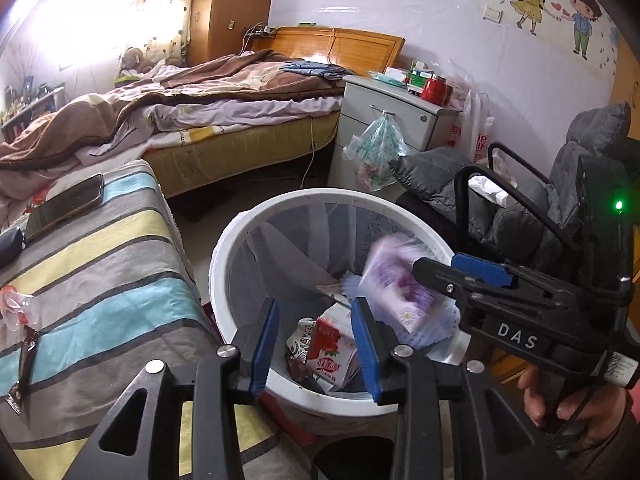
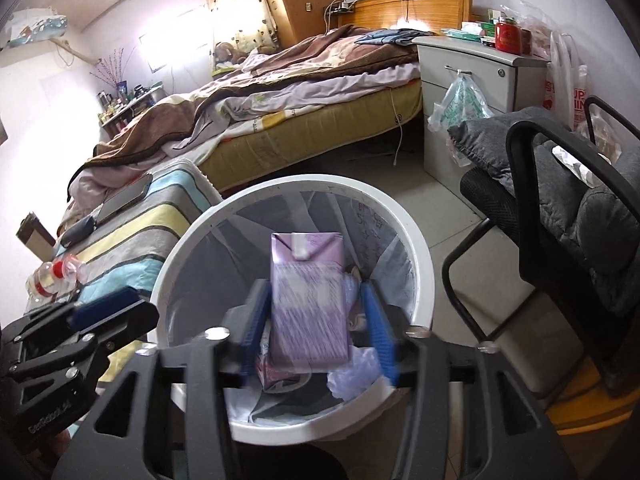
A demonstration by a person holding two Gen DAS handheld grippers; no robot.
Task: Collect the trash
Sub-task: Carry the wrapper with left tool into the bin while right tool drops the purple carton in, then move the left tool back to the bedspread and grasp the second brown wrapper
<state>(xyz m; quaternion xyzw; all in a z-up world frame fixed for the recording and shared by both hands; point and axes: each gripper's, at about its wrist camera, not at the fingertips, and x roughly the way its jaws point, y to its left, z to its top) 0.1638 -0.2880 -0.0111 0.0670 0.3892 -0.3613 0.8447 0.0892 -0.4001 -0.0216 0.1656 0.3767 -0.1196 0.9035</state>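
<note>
A white bin (image 1: 222, 252) lined with a clear bag stands on the floor, and both grippers hang over it. My left gripper (image 1: 316, 344) is open above the bin's near side with nothing between its blue pads; a red drink carton (image 1: 329, 346) lies below it among other rubbish. My right gripper (image 2: 318, 330) is open over the same bin (image 2: 421, 252). A purple carton (image 2: 308, 304) shows blurred between its pads, clear of the right pad. From the left wrist the purple carton (image 1: 394, 280) smears just off the right gripper (image 1: 432, 276).
A striped cloth-covered surface (image 1: 100, 280) at the left carries a phone (image 1: 66, 206), a crushed plastic bottle (image 2: 54, 278) and a dark wrapper (image 1: 24, 372). A grey cushioned chair (image 2: 580, 208) stands right of the bin. Behind are a bed (image 1: 200, 100) and a white nightstand (image 1: 384, 116).
</note>
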